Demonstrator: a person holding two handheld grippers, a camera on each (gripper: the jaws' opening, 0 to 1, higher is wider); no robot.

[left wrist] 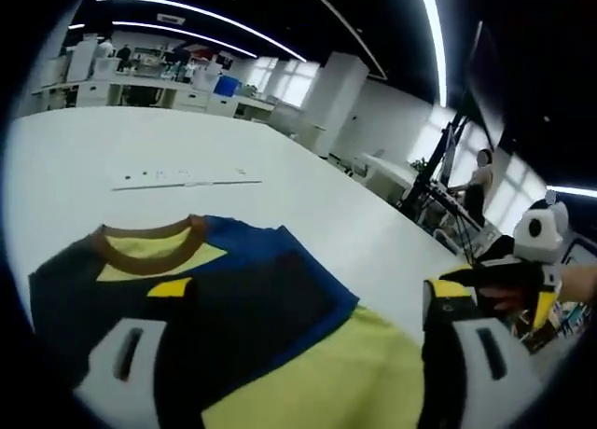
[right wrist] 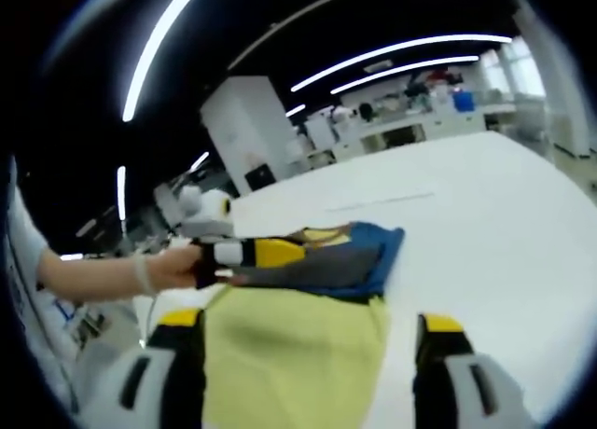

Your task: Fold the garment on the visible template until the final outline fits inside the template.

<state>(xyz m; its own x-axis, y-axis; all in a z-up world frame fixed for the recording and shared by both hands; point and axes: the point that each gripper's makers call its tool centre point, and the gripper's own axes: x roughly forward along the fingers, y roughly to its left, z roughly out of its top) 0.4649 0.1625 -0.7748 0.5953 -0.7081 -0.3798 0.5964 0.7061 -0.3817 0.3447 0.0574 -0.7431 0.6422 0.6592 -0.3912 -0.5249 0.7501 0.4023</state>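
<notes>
While both claws hover open above the garment (left wrist: pixel 233 298) on the worktop (left wrist: pixel 140 140), grip its yellow hem squarely, I judge.

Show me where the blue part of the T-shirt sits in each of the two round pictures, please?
Left gripper view: the blue part runs from the brown collar down the picture's middle, above the yellow-green part.
Right gripper view: the blue part is at centre, at the shirt's far end, beyond the yellow-green part.
Shared landmark: the yellow-green part of the T-shirt, lying nearest the jaws on the white table in both.
</notes>
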